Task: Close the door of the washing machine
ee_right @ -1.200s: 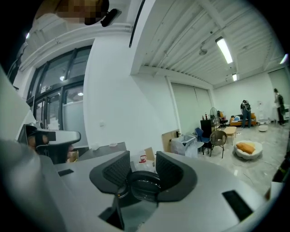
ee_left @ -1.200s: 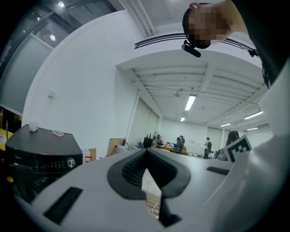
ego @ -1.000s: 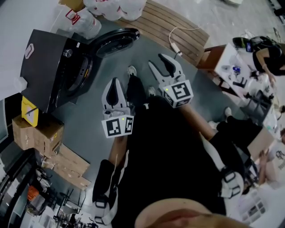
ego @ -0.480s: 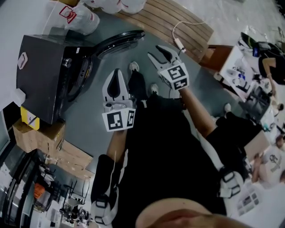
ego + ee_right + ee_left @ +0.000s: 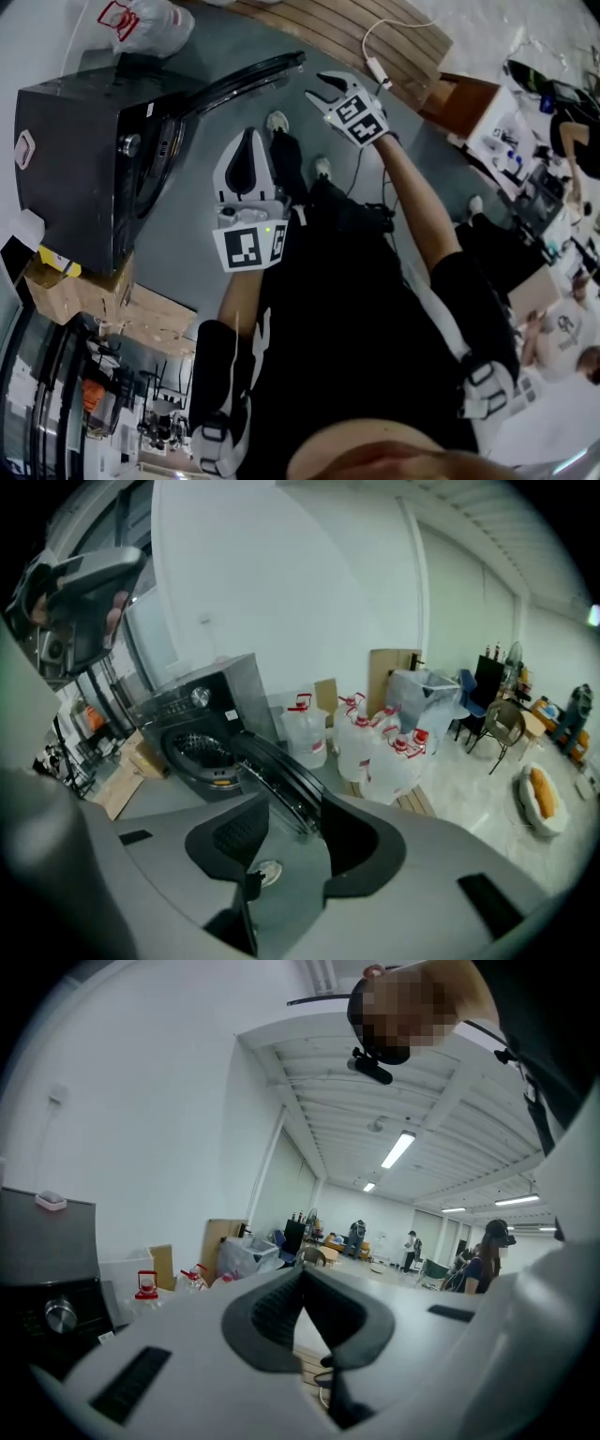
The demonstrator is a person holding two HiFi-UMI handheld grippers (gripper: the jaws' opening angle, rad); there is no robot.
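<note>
the black washing machine (image 5: 70,155) stands on the grey floor (image 5: 178,253) at the left of the head view, and its door (image 5: 246,80) is open, swung well out from the front so that it shows edge-on as a long dark curved rim. in the right gripper view the round drum opening (image 5: 199,752) lies bare behind the door (image 5: 272,775).

the right tongs (image 5: 319,86) are held out on an extended arm close to the free end of the door; their jaws are spread apart and grip nothing, and in their own view (image 5: 292,808) the door's edge runs across the gap between them. whether a jaw touches the door cannot be told.

the left tongs (image 5: 247,133) hang nearer the person's body, apart from the machine, with the jaw tips pressed together (image 5: 302,1274) and nothing between them.

clear water jugs (image 5: 375,747) with red caps stand beyond the door, beside a slatted wooden pallet (image 5: 375,28). cardboard boxes (image 5: 84,291) sit next to the machine
</note>
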